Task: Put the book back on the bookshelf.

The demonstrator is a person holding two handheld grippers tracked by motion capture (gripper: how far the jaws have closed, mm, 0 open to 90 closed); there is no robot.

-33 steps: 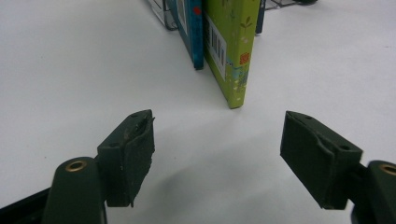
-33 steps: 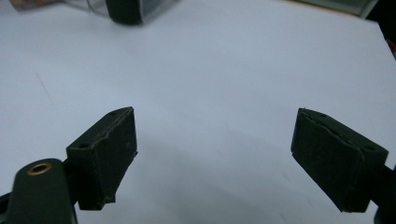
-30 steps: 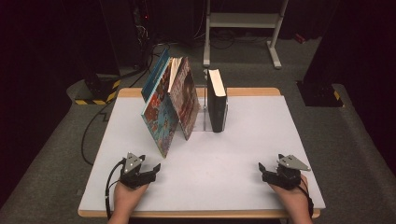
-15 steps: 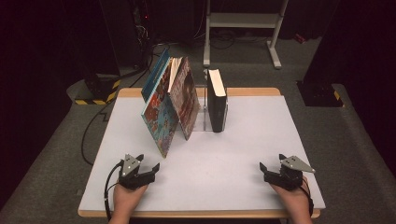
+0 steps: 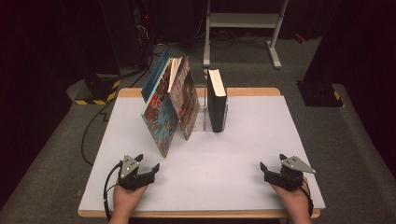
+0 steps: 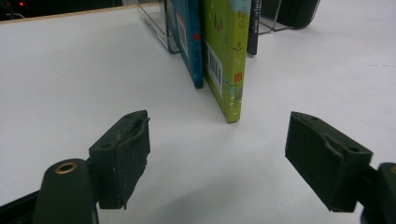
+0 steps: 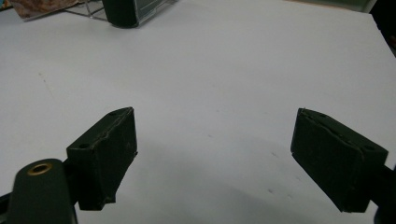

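Found the left gripper (image 5: 147, 162) parked near the front left of the white table (image 5: 233, 158), jaws spread wide with nothing between them, and the right gripper (image 5: 272, 162) mirrored at the front right, likewise gaping and empty. Saw the leaning picture books (image 5: 168, 105) well ahead of the left gripper, toward the back of the table, propped at a slant with their lower edges on the tabletop, just beside the clear stand (image 5: 204, 119) that held the black book (image 5: 216, 100) upright. Picked out, along the left gripper's own jaws, the green-backed cover (image 6: 229, 60) nearest and a blue one (image 6: 187, 42) close beside it. Judged the lean to be the weak point: could have sent the whole fan sliding flat with a nudge at the bottom edges, or pinched two covers at once by closing on the nearest from this angle. Reckoned also on the light stand shifting — and the black book toppling — under any push along the row.
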